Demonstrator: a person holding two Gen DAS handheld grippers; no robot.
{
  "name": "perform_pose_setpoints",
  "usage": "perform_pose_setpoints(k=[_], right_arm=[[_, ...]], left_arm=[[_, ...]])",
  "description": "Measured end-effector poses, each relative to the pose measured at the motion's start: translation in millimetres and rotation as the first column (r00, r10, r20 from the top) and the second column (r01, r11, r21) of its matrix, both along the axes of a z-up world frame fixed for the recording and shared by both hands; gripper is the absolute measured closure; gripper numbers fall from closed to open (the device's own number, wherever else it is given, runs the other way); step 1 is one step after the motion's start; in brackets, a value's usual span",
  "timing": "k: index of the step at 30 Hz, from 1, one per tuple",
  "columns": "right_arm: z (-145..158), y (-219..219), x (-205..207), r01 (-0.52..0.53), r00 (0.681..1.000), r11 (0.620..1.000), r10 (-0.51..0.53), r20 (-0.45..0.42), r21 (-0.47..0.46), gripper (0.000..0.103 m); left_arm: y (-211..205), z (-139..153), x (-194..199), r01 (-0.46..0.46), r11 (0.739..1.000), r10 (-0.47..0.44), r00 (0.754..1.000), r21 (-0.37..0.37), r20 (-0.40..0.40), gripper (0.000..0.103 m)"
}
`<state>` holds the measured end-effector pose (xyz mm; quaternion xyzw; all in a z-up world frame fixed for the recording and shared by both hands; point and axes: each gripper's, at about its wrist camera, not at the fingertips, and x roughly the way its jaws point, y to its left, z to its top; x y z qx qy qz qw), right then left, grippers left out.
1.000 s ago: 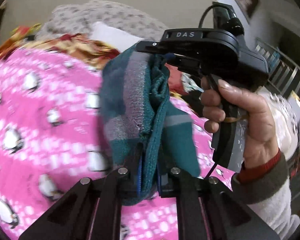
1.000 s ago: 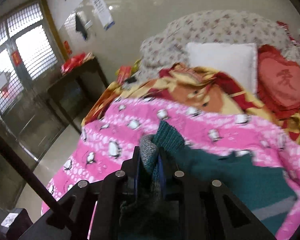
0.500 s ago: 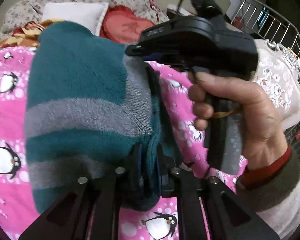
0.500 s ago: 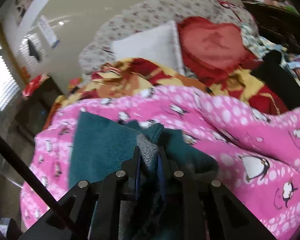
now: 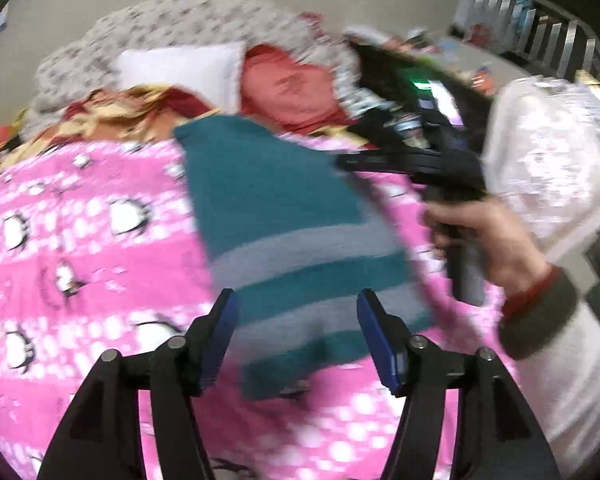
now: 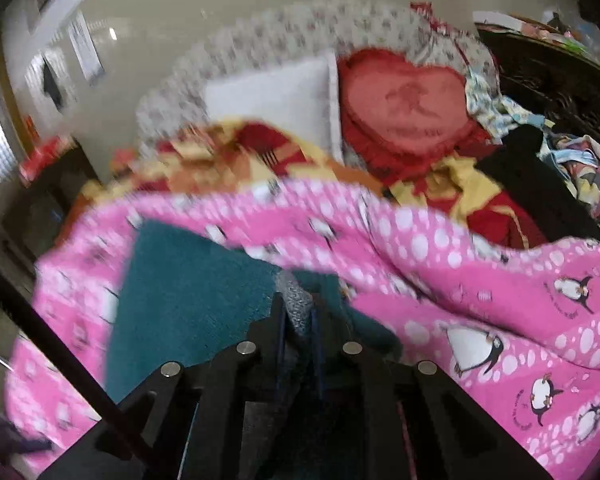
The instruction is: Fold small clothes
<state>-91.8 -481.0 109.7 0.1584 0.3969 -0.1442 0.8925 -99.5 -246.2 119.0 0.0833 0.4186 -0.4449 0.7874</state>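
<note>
While your left gripper (image 5: 294, 332) is opening with nothing pinched, the sweater (image 5: 284, 216) lies on the blanket (image 5: 80, 248) just ahead of it; your right gripper (image 6: 300, 316) stays clamped on its edge.

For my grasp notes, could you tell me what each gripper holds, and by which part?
The right gripper pinches the teal knit garment by its grey ribbed edge. The left gripper holds nothing; its jaws are opening over the garment.

Fuzzy knit teal sweater (image 5: 276, 208); soft fleecy pink blanket (image 5: 80, 248)
</note>
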Motion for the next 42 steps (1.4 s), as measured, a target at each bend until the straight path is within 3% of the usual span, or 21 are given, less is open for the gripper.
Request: perform_pose_setpoints(k=[2,5,7,9,12,16,19,22,23,27,31,35,39,42], right_arm=[[2,-8,-9,0.018,0.998,0.997,-0.022,0.055,0.076,0.091],[17,-11,-34,-0.005,0.993,0.982,-0.017,0.117,0.189,0.082],[25,2,-51,-0.032,0.992,0.983,0.01,0.124,0.179,0.068],[27,13,-70,-0.053,0.991,0.983,0.031,0.128,0.175,0.043],[25,23,-78,-0.079,0.989,0.978,0.053,0.138,0.193,0.042],[15,27,-65,-0.101,0.988,0.953,0.062,0.142,0.286,0.042],[4,40,-51,-0.12,0.989,0.949,0.087,0.123,0.29,0.05],[-6,40,-49,-0.096,0.991,0.952,0.064,0.119,0.291,0.088],[-4,38,-53,-0.095,0.989,0.954,0.057,0.138,0.285,0.092],[18,32,-67,-0.104,0.98,0.971,0.063,0.189,0.214,0.095],[34,34,-73,-0.116,0.982,0.986,0.096,0.162,0.117,0.095],[29,17,-77,-0.059,0.99,0.995,0.048,0.13,0.082,0.096],[19,2,-63,0.003,0.994,0.997,-0.012,0.11,0.076,0.096],[0,6,-40,-0.001,0.999,0.999,-0.001,0.048,0.043,0.095]], left_arm=[[-6,-15,10,-0.027,0.999,0.027,0.999,0.034,-0.021,0.042],[-14,-37,17,-0.025,0.996,0.03,0.998,0.081,-0.059,0.042],[-12,-49,17,-0.032,0.996,0.037,0.997,0.082,-0.072,0.042],[-14,-53,17,-0.032,0.997,0.039,0.996,0.075,-0.085,0.042],[-18,-56,13,-0.028,0.996,0.035,0.996,0.079,-0.077,0.042],[-22,-52,9,-0.024,0.996,0.028,0.998,0.087,-0.054,0.042],[-18,-49,7,-0.027,0.996,0.031,0.998,0.084,-0.047,0.042],[-15,-42,7,-0.036,0.996,0.039,0.999,0.084,-0.026,0.042],[-13,-38,7,-0.039,0.996,0.041,0.999,0.079,-0.02,0.042],[-13,-19,14,-0.057,0.997,0.056,0.998,0.043,0.011,0.042],[-25,-13,19,-0.064,0.998,0.063,0.998,0.03,0.019,0.042],[-46,-25,18,-0.038,0.998,0.038,0.999,0.057,0.009,0.042],[-59,-39,21,-0.043,0.997,0.043,0.999,0.067,0.006,0.034],[-62,-49,27,-0.056,0.995,0.057,0.998,0.077,-0.014,0.028]])
